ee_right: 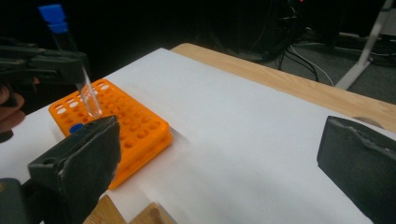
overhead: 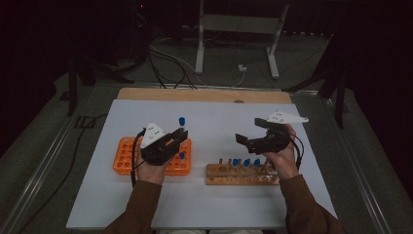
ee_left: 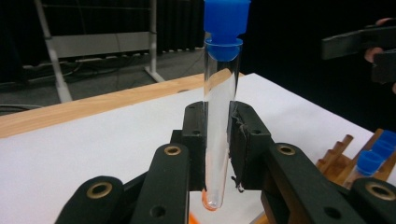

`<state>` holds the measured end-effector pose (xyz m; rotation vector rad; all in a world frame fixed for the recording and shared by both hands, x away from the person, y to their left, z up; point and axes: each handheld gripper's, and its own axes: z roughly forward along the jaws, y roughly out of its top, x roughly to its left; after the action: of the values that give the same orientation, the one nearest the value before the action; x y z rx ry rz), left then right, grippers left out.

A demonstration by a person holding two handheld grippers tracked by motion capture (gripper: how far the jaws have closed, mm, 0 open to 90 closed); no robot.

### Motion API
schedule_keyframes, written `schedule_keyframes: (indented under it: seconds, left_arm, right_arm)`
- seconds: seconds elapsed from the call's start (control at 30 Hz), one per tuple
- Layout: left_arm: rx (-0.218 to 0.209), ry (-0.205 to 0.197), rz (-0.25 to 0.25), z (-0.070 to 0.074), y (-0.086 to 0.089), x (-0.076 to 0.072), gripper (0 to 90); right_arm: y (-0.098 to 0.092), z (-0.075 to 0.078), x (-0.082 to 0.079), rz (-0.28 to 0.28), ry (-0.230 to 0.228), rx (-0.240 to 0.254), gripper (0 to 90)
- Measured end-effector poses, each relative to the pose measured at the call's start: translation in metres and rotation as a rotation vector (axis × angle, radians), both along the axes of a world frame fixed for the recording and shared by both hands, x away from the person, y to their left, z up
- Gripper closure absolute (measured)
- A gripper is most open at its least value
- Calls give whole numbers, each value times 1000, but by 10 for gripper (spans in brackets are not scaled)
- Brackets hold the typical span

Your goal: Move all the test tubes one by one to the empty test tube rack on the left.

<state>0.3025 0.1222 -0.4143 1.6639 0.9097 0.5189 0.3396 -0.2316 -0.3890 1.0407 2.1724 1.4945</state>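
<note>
My left gripper [overhead: 180, 137] is shut on a clear test tube [overhead: 182, 124] with a blue cap, held upright above the orange rack [overhead: 124, 157]. In the left gripper view the pads clamp the test tube [ee_left: 219, 107] near its rounded lower end. My right gripper [overhead: 250, 130] hovers open over the white sheet, just behind the wooden rack [overhead: 229, 174], which holds several blue-capped tubes [overhead: 246, 162]. In the right gripper view its jaws stand wide apart with nothing between them, and the orange rack [ee_right: 135, 126] and the held test tube [ee_right: 86, 91] lie to the left.
A white sheet [overhead: 219, 114] covers the wooden table [overhead: 204, 94]. One blue-capped tube [overhead: 181, 156] stands in the orange rack's right end. Beyond the table are a metal frame leg [overhead: 199, 44] and cables [overhead: 170, 61] on a dark floor.
</note>
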Motion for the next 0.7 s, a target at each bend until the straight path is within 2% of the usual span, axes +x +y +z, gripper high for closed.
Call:
schedule_keyframes:
  seconds: [0.2, 0.3, 0.7]
  left_arm:
    - [-5, -3, 25, -2, 13, -2, 784]
    - [7, -10, 27, -4, 18, -4, 784]
    - [27, -1, 31, -24, 32, -12, 783]
  right_arm:
    - [-14, -1, -1, -38, 1, 17, 0]
    - [-20, -1, -3, -51, -3, 19, 0]
    - [-41, -10, -12, -93, -2, 19, 0]
